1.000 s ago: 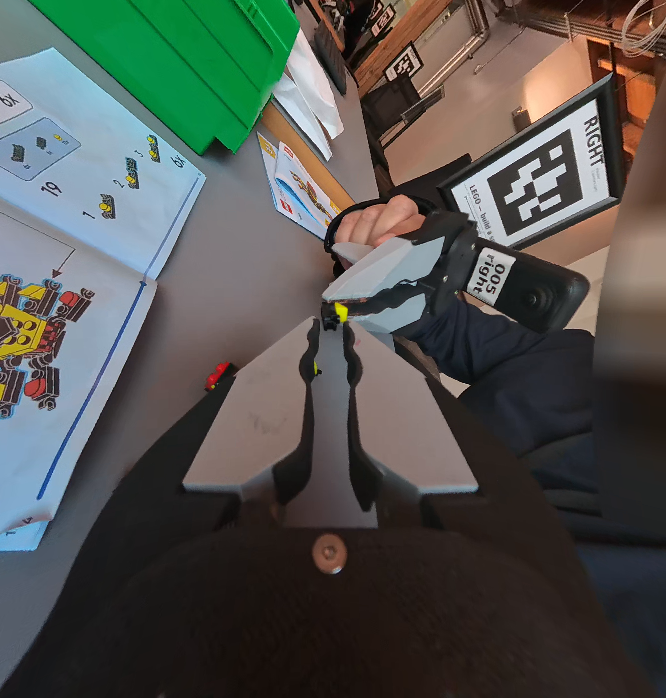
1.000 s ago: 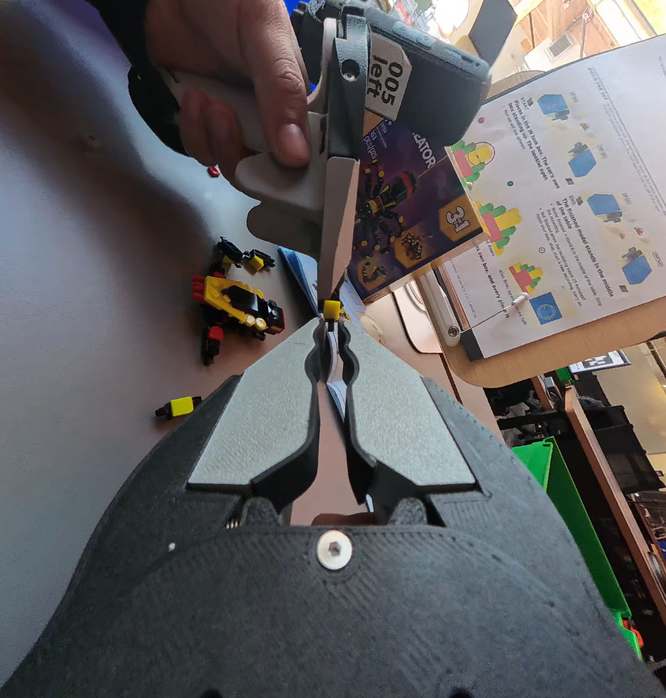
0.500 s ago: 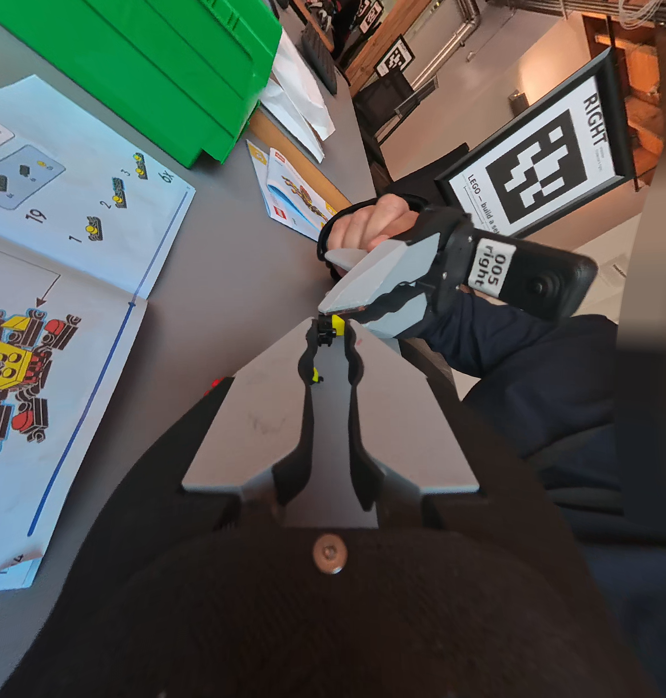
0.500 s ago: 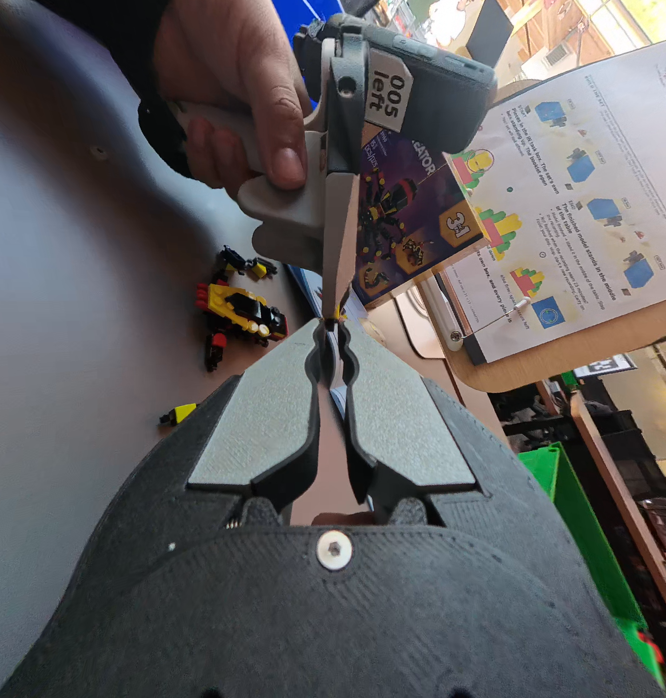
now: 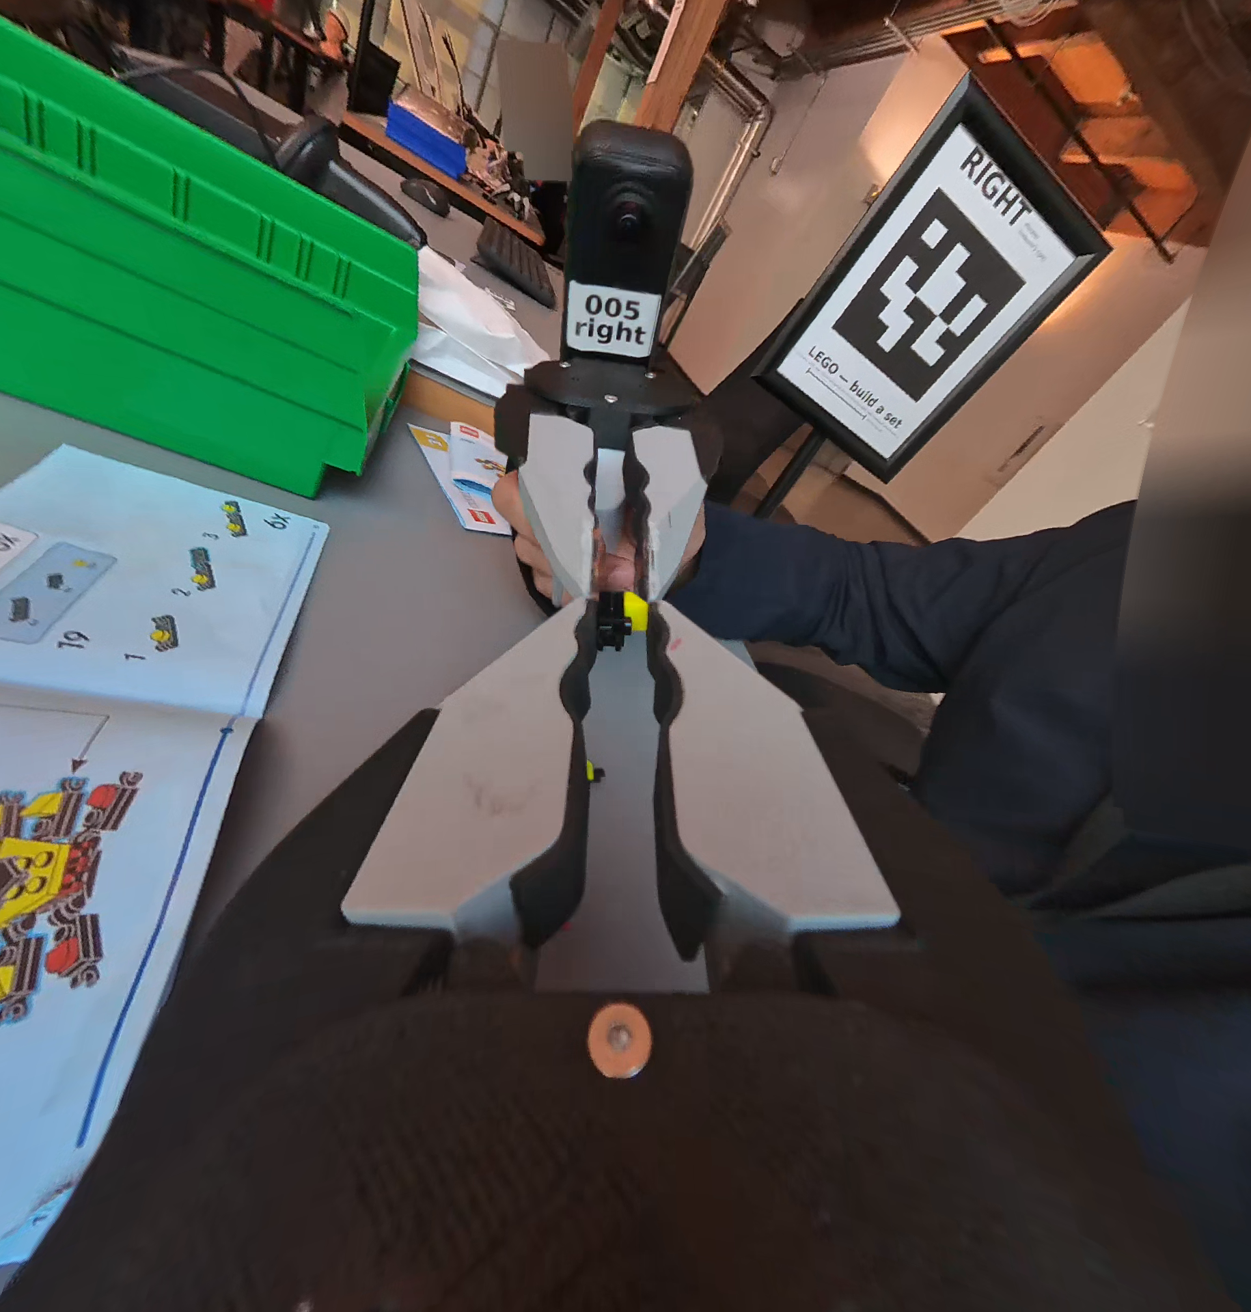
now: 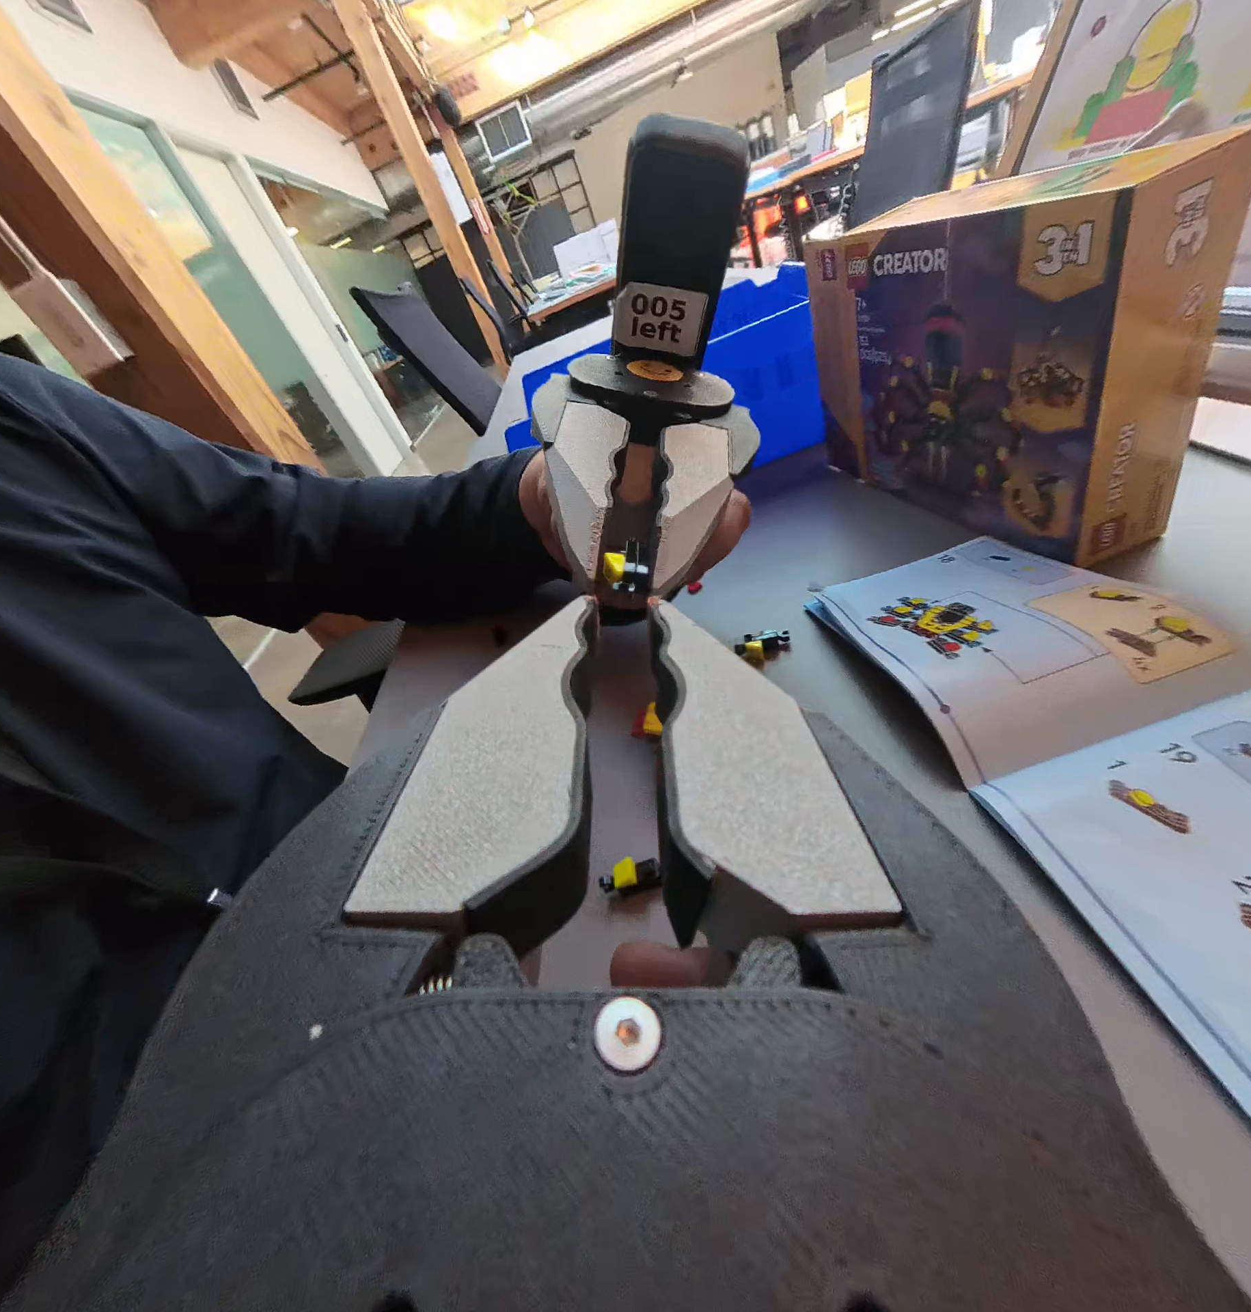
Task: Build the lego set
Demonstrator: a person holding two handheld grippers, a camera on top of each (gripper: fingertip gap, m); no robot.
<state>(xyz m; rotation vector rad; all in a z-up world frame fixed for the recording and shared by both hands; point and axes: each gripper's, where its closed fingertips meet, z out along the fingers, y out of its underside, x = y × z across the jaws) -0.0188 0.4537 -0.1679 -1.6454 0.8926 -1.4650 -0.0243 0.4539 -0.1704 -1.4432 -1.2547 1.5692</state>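
A small yellow-and-black lego piece [image 5: 619, 618] sits between the tips of my left gripper [image 5: 616, 619], which is shut on it. In the right wrist view the same piece [image 6: 626, 568] shows inside the left gripper's fingers [image 6: 572, 497]. My right gripper [image 6: 619, 605] faces the left one tip to tip, just short of the piece. Its fingers stand slightly apart with nothing between them. Both are held above the grey table [image 6: 856, 539]. The open instruction booklet [image 6: 1034, 639] lies beside them and also shows in the left wrist view [image 5: 147, 603].
Loose yellow, black and red pieces [image 6: 761, 642] [image 6: 647, 720] [image 6: 629, 873] lie on the table below the grippers. The lego box [image 6: 998, 397] and a blue bin [image 6: 750, 355] stand behind. A green bin [image 5: 147, 284], a small leaflet [image 5: 466, 476] and a framed marker sign [image 5: 927, 305] are at the back. Only a small space, under 4 cm, lies between the two pairs of fingers.
Both grippers have turned from sideways to upright and now meet head-on. The right gripper's fingers have parted and let go of the yellow part, which stays joined to the black part in the left gripper.
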